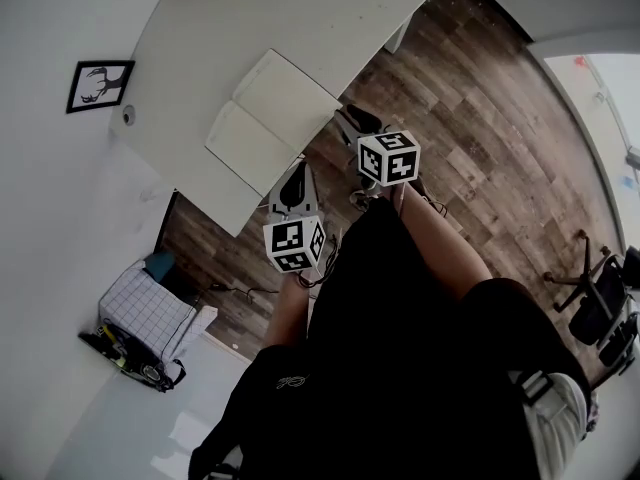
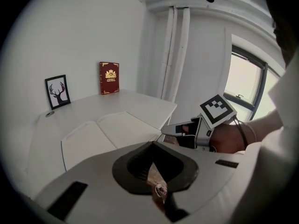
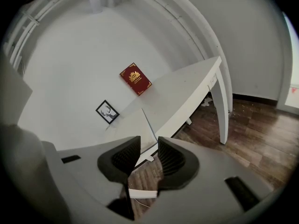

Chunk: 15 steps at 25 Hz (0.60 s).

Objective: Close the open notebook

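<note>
The open notebook [image 1: 270, 118] lies flat on the white table [image 1: 200, 28], both blank pages up, close to the table's near edge. In the left gripper view the notebook [image 2: 107, 132] spreads just ahead of my left gripper [image 2: 152, 148], whose jaws meet at the tips with nothing in them. My left gripper [image 1: 297, 171] hovers at the table's near edge by the left page. My right gripper [image 1: 355, 120] sits beside the right page's outer edge, off the table. Its jaws [image 3: 148, 146] stand open and empty, with the notebook [image 3: 133, 129] beyond them.
A red book [image 2: 109, 78] and a framed deer picture [image 2: 57, 91] lean on the wall at the table's back. A checked basket [image 1: 150, 313] stands on the floor to the left. An office chair [image 1: 600, 298] is at the far right on the wooden floor.
</note>
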Each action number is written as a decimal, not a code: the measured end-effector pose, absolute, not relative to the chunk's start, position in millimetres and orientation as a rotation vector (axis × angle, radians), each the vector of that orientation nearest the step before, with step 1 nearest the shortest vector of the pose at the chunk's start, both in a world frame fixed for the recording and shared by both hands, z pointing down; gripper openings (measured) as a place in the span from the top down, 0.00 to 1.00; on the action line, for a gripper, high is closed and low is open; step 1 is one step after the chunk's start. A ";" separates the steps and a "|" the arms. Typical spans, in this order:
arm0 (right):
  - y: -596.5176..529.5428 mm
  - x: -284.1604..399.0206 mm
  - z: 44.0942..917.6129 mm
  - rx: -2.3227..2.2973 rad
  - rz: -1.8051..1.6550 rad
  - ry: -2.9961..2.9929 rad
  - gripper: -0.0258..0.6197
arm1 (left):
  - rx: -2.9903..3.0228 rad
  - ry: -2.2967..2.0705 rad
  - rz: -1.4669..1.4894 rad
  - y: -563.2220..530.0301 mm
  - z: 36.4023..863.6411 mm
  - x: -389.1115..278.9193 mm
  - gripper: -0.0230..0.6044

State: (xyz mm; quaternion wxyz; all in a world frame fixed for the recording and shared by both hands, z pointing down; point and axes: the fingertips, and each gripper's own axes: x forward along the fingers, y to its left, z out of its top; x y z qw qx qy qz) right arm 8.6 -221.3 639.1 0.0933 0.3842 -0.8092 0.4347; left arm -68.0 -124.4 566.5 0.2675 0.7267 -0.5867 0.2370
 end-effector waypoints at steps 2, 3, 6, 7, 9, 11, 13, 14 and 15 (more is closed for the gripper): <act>-221.9 8.3 644.4 1.138 1.311 -2.391 0.77 | 1.958 -1.579 0.648 -127.0 568.1 -66.7 0.96; -222.4 8.3 646.4 1.138 1.322 -2.388 0.77 | 1.955 -1.578 0.651 -127.6 568.7 -66.3 0.96; -224.2 6.5 649.9 1.127 1.359 -2.392 0.77 | 1.947 -1.574 0.660 -127.3 570.7 -65.2 0.96; -224.8 5.3 650.7 1.120 1.372 -2.396 0.77 | 1.944 -1.572 0.663 -126.6 571.4 -64.9 0.96; -226.8 3.7 652.8 1.112 1.396 -2.401 0.77 | 1.939 -1.568 0.669 -125.2 572.7 -64.2 0.96; -229.5 2.7 655.1 1.108 1.421 -2.404 0.77 | 1.935 -1.563 0.671 -124.4 574.0 -63.4 0.96; -232.4 1.3 655.7 1.098 1.439 -2.415 0.77 | 1.934 -1.562 0.668 -124.7 574.8 -62.4 0.96; -233.3 0.5 655.0 1.092 1.433 -2.424 0.78 | 1.934 -1.563 0.666 -124.5 575.0 -62.1 0.96; -233.5 0.0 653.8 1.087 1.416 -2.433 0.81 | 1.932 -1.563 0.664 -123.8 575.3 -61.8 0.96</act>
